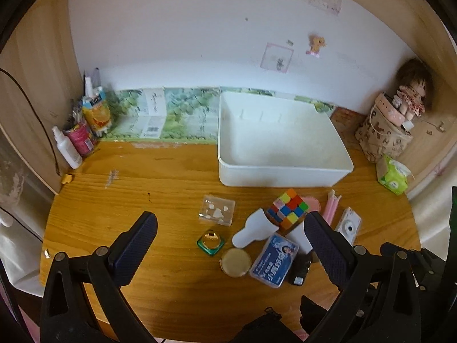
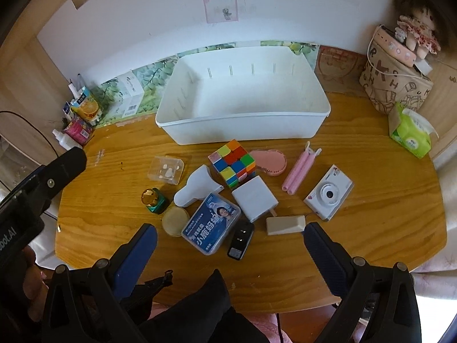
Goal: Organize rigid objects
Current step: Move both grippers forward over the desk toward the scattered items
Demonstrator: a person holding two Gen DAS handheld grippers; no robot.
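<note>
An empty white bin (image 2: pixel 285 123) (image 1: pixel 280 175) stands at the back of the wooden table. In front of it lie a colour cube (image 2: pixel 232 161) (image 1: pixel 287 208), a white camera (image 2: pixel 328 193) (image 1: pixel 349 225), a pink roll (image 2: pixel 298 171), a white charger block (image 2: pixel 254 198), a blue-labelled box (image 2: pixel 211 224) (image 1: pixel 274 260), a black adapter (image 2: pixel 240 240), a green bottle with gold cap (image 2: pixel 154 198) (image 1: pixel 210 240) and a clear case (image 2: pixel 166 170) (image 1: pixel 217 210). My right gripper (image 2: pixel 230 235) hangs open near the table's front edge. My left gripper (image 1: pixel 230 225) is open too, over the table left of the objects.
Bottles and cartons (image 1: pixel 85 125) crowd the back left corner. A patterned bag with a doll (image 2: pixel 400 65) and a green tissue pack (image 2: pixel 411 134) sit at the back right. A round tin (image 2: pixel 174 220), a beige block (image 2: pixel 285 225) and a white funnel-shaped piece (image 2: pixel 197 188) also lie among the objects.
</note>
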